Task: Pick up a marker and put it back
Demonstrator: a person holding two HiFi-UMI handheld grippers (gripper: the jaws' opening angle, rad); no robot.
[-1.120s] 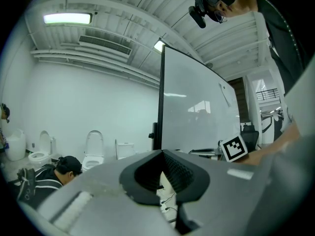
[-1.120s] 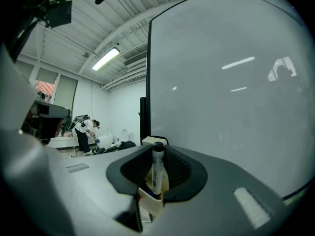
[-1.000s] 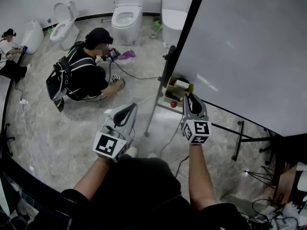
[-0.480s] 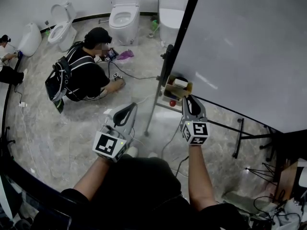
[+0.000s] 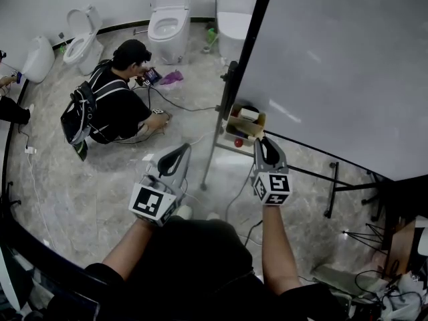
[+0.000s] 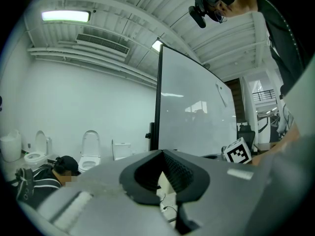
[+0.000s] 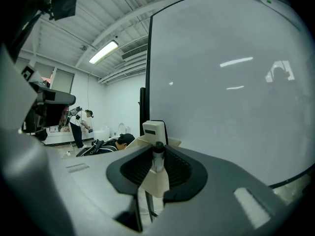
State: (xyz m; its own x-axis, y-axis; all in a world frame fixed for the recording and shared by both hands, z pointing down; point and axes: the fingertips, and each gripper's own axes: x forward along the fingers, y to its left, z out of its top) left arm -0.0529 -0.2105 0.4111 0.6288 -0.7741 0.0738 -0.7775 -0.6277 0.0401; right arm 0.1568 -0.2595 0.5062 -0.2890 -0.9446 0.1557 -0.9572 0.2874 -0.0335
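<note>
A grey marker with a black cap stands upright between the jaws of my right gripper, which is shut on it. In the head view this gripper hovers just short of the cream cardboard box that hangs at the lower left corner of the whiteboard. A white eraser sits on top of that box. My left gripper is lower and to the left, over the floor. Its jaws meet at the tips, with nothing between them.
The whiteboard's black stand leg slants down to the floor between my grippers. A person in black crouches on the marble floor at the left, beside cables. Toilets line the far wall. A dark rail curves at the lower left.
My right gripper has drawn back a little from the cardboard box, marker still between its jaws. The head view has shifted slightly; the left gripper has stayed put.
</note>
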